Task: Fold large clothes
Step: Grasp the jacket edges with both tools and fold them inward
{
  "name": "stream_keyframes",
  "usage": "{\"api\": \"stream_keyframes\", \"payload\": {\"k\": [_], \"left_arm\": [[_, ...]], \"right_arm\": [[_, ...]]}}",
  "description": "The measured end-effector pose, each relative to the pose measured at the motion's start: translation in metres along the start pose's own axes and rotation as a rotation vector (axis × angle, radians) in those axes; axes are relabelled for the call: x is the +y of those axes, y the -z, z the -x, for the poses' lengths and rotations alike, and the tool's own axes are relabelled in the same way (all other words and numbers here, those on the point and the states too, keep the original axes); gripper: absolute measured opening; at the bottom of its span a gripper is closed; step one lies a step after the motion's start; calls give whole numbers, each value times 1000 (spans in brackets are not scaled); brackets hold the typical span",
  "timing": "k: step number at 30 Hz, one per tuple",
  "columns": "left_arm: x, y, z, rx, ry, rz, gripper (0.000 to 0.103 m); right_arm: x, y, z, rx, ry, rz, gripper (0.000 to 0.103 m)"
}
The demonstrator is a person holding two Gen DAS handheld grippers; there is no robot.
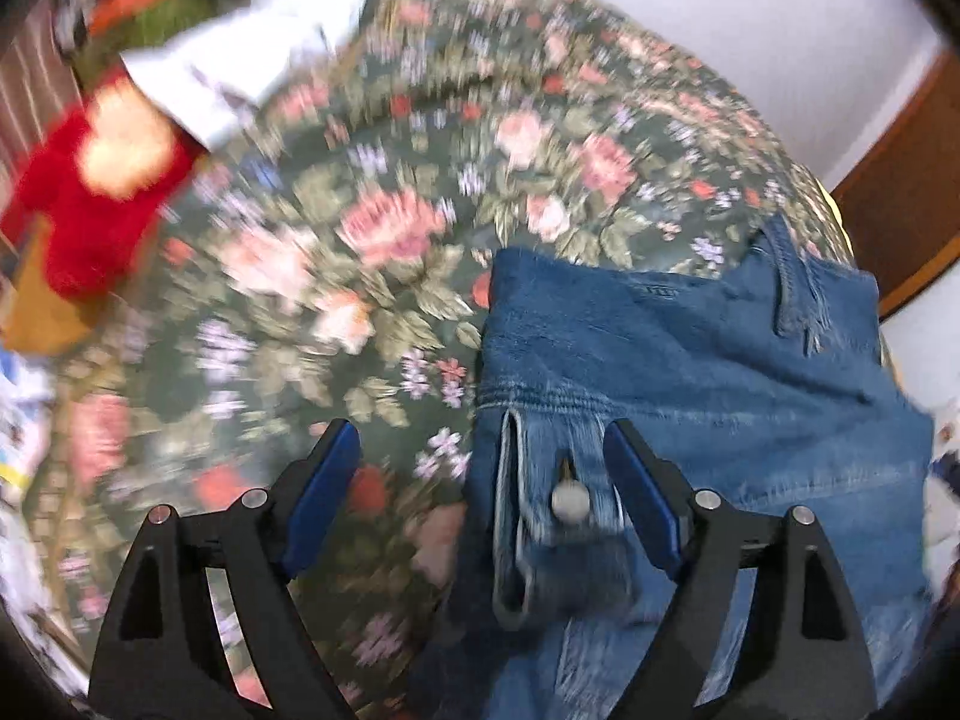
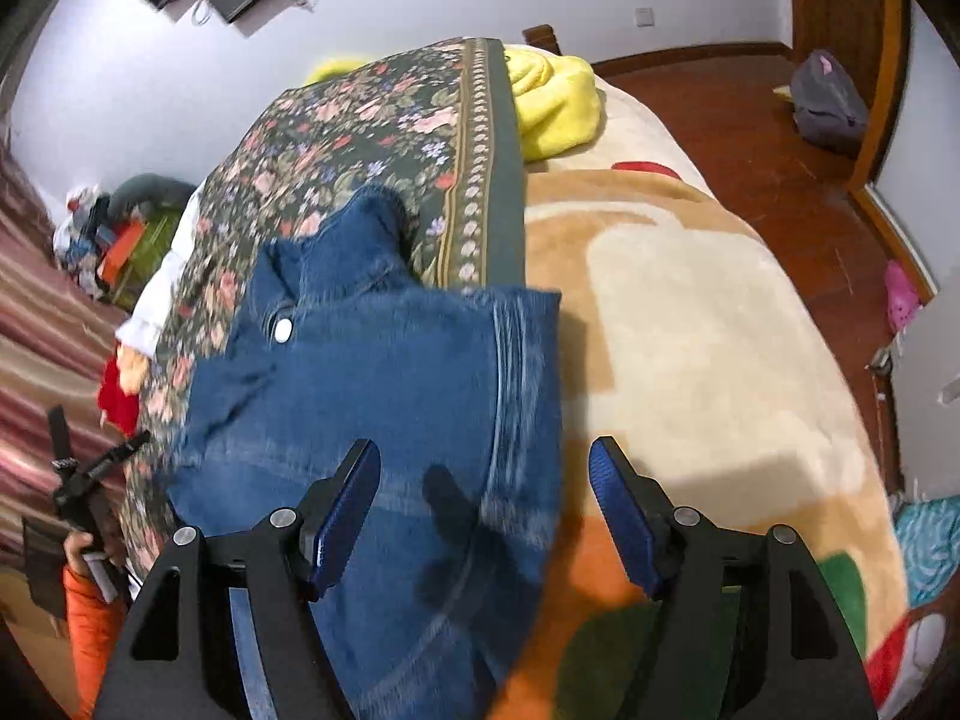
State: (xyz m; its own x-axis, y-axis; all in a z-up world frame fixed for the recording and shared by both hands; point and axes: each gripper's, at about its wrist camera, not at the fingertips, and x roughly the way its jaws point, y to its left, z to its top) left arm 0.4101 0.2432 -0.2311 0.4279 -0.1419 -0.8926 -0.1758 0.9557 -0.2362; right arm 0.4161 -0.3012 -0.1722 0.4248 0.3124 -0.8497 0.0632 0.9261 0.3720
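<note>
I find the left gripper [image 1: 480, 468] with fingers spread, pinching nothing; the folded jeans [image 1: 690, 360] lie under and beyond its right finger, waistband button between the two pads. The right gripper [image 2: 485, 498] is likewise spread (nothing clamped), the jeans' edge between its fingers, on the floral bedspread [image 2: 372, 138].

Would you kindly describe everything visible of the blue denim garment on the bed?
The blue denim garment looks like jeans folded into a thick, roughly rectangular bundle. It shows stitched seams, a belt loop and a round metal button. It lies flat, partly on the floral cover and partly on the beige blanket. Neither hand-held gripper holds it; both stand open above it.
</note>
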Motion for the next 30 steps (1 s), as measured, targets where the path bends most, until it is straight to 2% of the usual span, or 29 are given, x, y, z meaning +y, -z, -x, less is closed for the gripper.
{"api": "stream_keyframes", "payload": {"k": [3, 7, 9, 11, 12, 13, 14, 15, 16, 19, 23, 28, 30], "left_arm": [[8, -15, -35, 66, 47, 60, 83], [5, -30, -58, 71, 103, 58, 83], [-2, -36, -71, 80, 166, 42, 83], [-13, -39, -81, 84, 177, 28, 83], [-22, -40, -83, 79, 154, -7, 77], [-29, -42, -84, 69, 127, -36, 59], [-37, -43, -84, 59, 93, -51, 48], [-39, -44, -84, 58, 82, -42, 29], [-38, -45, -83, 58, 76, -27, 23], [-35, -44, -66, 13, 58, 6, 12], [-13, -42, 0, -112, 100, 47, 9], [12, -35, 48, -174, -32, 28, 7], [28, -33, 52, -180, -83, 44, 7]], "right_arm": [[-9, -14, -17, 2, 2, -54, 69], [-13, -21, -35, 12, -30, -77, 47], [-4, -20, -44, 21, -54, -32, 44], [5, -19, -50, 6, -7, 16, 39], [11, -19, -51, -4, 22, 42, 32], [14, -19, -51, -13, 29, 52, 27], [17, -21, -50, -25, 31, 61, 25], [20, -23, -48, -39, 36, 73, 22], [23, -25, -46, -51, 39, 85, 19], [43, -36, -39, -83, 69, 179, 17], [88, -63, -36, -122, 78, 333, 16], [144, -96, -61, -148, 59, 425, 16], [165, -105, -88, -140, 95, 461, 16]]}}
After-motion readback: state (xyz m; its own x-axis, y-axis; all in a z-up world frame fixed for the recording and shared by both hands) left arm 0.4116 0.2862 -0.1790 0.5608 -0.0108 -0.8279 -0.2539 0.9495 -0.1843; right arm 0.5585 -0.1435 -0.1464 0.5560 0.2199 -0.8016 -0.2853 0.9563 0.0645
